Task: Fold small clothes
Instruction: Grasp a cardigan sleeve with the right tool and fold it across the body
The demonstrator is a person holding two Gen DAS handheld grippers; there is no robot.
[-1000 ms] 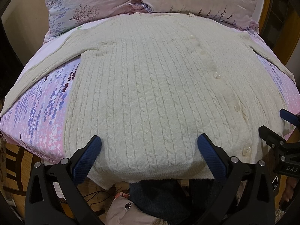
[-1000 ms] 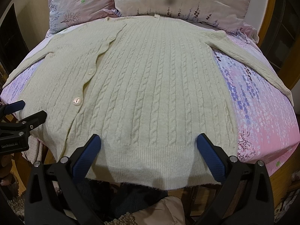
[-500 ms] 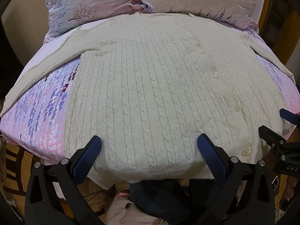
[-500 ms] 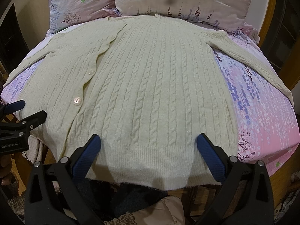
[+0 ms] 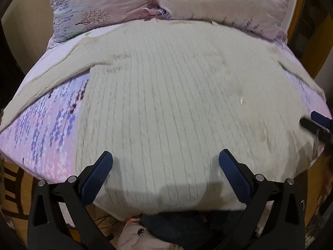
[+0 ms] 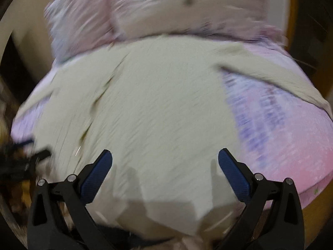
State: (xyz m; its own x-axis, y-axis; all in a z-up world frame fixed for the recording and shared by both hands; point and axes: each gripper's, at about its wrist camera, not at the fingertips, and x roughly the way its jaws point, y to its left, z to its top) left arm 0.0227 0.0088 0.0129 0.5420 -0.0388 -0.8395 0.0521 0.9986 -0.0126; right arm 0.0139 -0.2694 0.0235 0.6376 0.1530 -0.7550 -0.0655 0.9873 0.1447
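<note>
Bed [image 5: 52, 129] with pink and purple floral sheet fills both views, wooden frame at the edges. Two pillows [image 5: 166, 0] in matching floral fabric sit at the far end, touching the top of the cardigan.

Cream cable-knit cardigan [image 5: 166, 104] lies flat and spread across the bed, collar toward the pillows, hem at the near edge and hanging slightly over it. Sleeves stretch out to either side: one sleeve [image 5: 52, 77] runs diagonally toward the left edge in the left wrist view, the other sleeve [image 6: 270, 77] angles toward the right edge in the right wrist view. Button strip runs down the front, buttons too blurred to count.

Left gripper [image 5: 165, 166] hovers over the hem area, blue-padded fingers [image 5: 95, 181] spread wide, nothing between them. Right gripper [image 6: 165, 166] is also over the hem, fingers [image 6: 233, 177] spread wide, holding nothing; its view is heavily motion-blurred. Whether either one touches the knit, cannot tell.

Each gripper shows at the side of the other's view, near the cardigan's lower corners. Dark clothing and a pale jacket [image 5: 137, 235] visible below the bed edge.
</note>
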